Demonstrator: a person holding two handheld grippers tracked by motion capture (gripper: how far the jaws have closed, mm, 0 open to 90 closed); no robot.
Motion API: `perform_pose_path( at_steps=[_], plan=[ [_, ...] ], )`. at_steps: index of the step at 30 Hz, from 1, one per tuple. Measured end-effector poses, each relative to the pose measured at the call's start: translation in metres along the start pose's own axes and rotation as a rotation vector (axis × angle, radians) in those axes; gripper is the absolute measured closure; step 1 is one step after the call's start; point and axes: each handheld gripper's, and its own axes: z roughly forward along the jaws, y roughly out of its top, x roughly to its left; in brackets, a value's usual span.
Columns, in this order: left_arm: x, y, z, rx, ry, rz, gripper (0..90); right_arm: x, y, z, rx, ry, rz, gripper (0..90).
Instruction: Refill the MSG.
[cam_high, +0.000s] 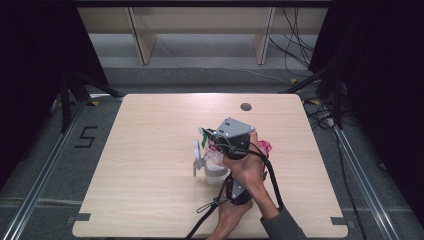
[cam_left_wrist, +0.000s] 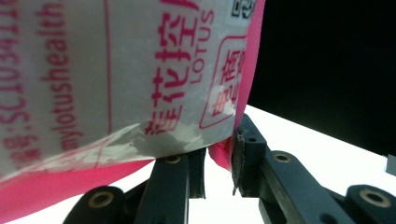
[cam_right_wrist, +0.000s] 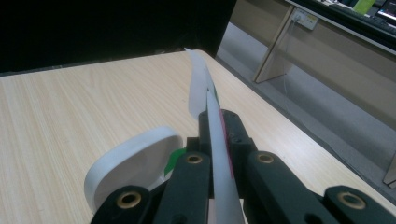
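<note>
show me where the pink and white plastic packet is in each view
High view: the pink and white plastic packet sits right of centre, under the hands.
Left gripper view: it fills the upper left, its pink edge between the jaws.
Right gripper view: seen edge-on, clamped between the jaws.
Shared landmark: the light wooden table.

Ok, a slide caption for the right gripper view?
Right gripper shut on the packet's thin edge, white cup rim beside it above the wooden table.
</note>
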Motion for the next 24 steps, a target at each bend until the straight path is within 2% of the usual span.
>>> perform_pose_path(
  at_steps=[4,6,7,18,21,22,24],
  plan=[
    [0.0004,0.0008,0.0004,-0.005,-0.001,0.003,76.6,0.0008,0.0009,-0.0001,-0.002,-0.005,0.001,89.4],
    [0.0014,0.0009,0.0002,-0.001,0.000,0.005,76.6,0.0001,0.0008,-0.0005,-0.002,-0.008,0.019,89.4],
    [0.0014,0.0008,0.0005,-0.005,0.002,0.004,76.7,-0.0014,0.0008,-0.0001,-0.009,-0.003,-0.001,89.4],
    [0.0028,-0.0008,0.0010,-0.006,0.006,-0.002,76.7,0.0007,0.0005,0.0027,0.005,0.001,0.009,89.4],
    [0.0037,-0.0015,0.0008,-0.008,0.008,-0.004,76.7,0.0009,0.0006,0.0034,0.002,-0.001,-0.006,89.4],
    [0.0038,-0.0014,0.0008,-0.009,0.009,-0.006,76.7,0.0022,0.0006,0.0029,0.004,0.004,0.013,89.4],
    [0.0044,-0.0009,0.0003,-0.004,0.000,-0.012,76.7,0.0024,0.0008,0.0028,0.003,0.006,0.015,89.4]
  ],
)
